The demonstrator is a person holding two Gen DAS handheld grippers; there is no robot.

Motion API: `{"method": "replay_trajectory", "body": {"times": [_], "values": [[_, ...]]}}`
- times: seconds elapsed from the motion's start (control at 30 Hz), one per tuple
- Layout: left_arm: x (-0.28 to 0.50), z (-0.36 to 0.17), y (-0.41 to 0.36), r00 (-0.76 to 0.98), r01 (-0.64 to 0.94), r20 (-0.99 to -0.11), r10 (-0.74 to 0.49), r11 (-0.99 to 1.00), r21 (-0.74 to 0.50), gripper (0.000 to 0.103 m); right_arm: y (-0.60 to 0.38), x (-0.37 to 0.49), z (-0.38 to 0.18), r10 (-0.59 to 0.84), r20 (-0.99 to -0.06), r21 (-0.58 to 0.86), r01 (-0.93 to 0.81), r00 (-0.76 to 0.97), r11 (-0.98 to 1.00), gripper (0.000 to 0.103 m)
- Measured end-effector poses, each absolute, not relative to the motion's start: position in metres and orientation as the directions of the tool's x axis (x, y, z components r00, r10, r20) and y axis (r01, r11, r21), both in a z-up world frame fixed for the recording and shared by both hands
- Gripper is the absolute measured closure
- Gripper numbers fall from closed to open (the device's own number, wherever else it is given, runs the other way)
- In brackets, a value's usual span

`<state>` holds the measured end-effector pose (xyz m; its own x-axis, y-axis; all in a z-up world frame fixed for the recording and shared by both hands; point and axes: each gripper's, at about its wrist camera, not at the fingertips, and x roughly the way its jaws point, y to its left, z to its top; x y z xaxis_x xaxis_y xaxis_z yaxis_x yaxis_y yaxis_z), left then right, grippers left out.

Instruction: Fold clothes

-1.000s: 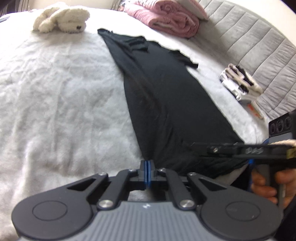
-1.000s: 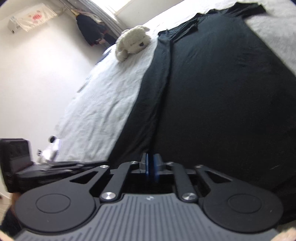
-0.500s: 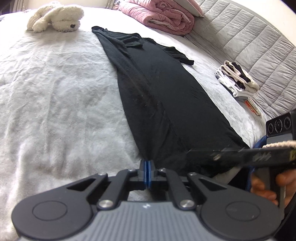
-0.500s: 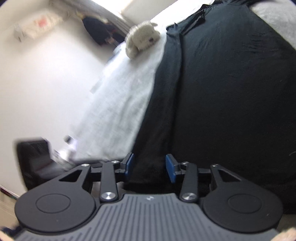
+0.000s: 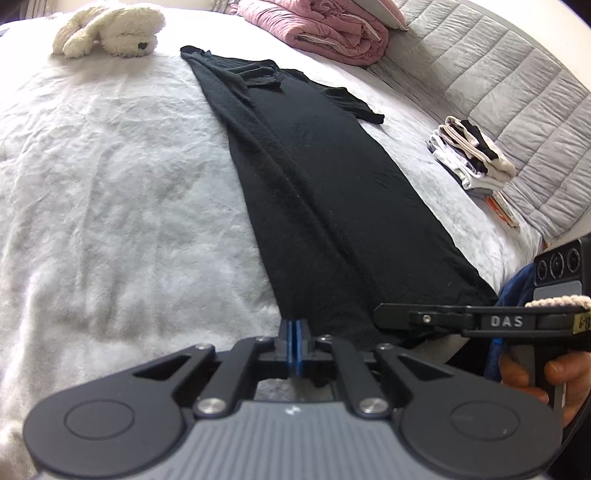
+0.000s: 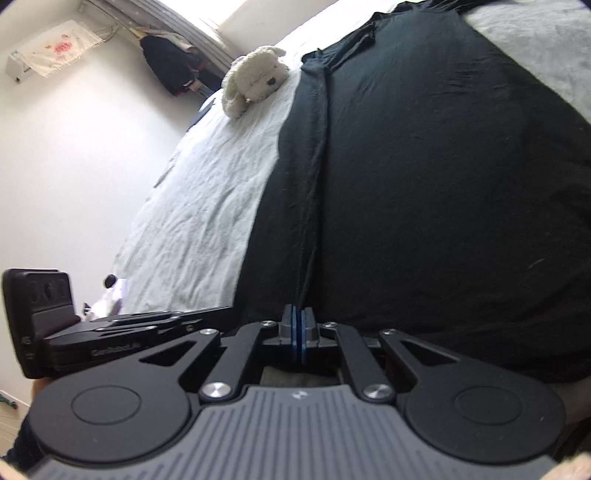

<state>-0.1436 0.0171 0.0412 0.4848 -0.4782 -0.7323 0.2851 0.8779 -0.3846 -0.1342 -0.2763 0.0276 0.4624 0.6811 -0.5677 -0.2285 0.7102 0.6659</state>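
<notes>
A long black garment (image 5: 332, 192) lies lengthwise on the white bedspread (image 5: 110, 184), folded along its left side, with one short sleeve sticking out at the far right. My left gripper (image 5: 294, 325) is shut on the near left corner of its hem. My right gripper (image 6: 297, 321) is closing on the same near hem further right, pads together with black cloth (image 6: 443, 184) at their tips. In the left wrist view the right gripper (image 5: 378, 316) comes in from the side, held by a hand (image 5: 554, 380). The left gripper (image 6: 229, 312) lies low at the left in the right wrist view.
A white plush toy (image 5: 107, 31) lies at the far end of the bed. A pink rolled blanket (image 5: 325, 26) sits at the back. A stack of folded clothes (image 5: 469, 155) rests against the grey quilted headboard (image 5: 517, 92) on the right.
The right gripper's jaws stood open half a second ago and have come together again on the near hem. The left gripper has kept its hold in the same place.
</notes>
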Motion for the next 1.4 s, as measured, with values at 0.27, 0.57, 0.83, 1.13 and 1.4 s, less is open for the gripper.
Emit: {"method": "replay_trajectory", "body": {"times": [0.27,0.57,0.83,1.13,1.4], "values": [[-0.131,0.05,0.033,0.558,0.228,-0.693,-0.456,0.888,-0.4,0.065,-0.276,-0.131,0.033,0.673,-0.583,0.637,-0.259,0.455,0.726,0.089],[-0.086,0.055,0.027,0.59,0.158,-0.72,-0.366,0.926,-0.342,0.065,-0.294,-0.074,0.067,0.62,-0.598,0.572,-0.272,0.507,0.774,0.088],[-0.054,0.047,0.012,0.58,0.129,-0.745,-0.33,0.94,-0.316,0.063,-0.316,0.036,0.072,0.592,-0.6,0.662,-0.08,0.538,0.745,0.06],[-0.036,0.046,0.006,0.598,0.163,-0.74,-0.308,0.951,-0.264,0.06,-0.303,0.141,0.087,0.513,-0.668,0.555,-0.098,0.539,0.826,0.059],[-0.015,0.045,0.006,0.612,0.157,-0.733,-0.298,0.954,-0.257,0.058,-0.281,0.228,0.08,0.414,-0.693,0.422,-0.134,0.589,0.897,0.059]]}}
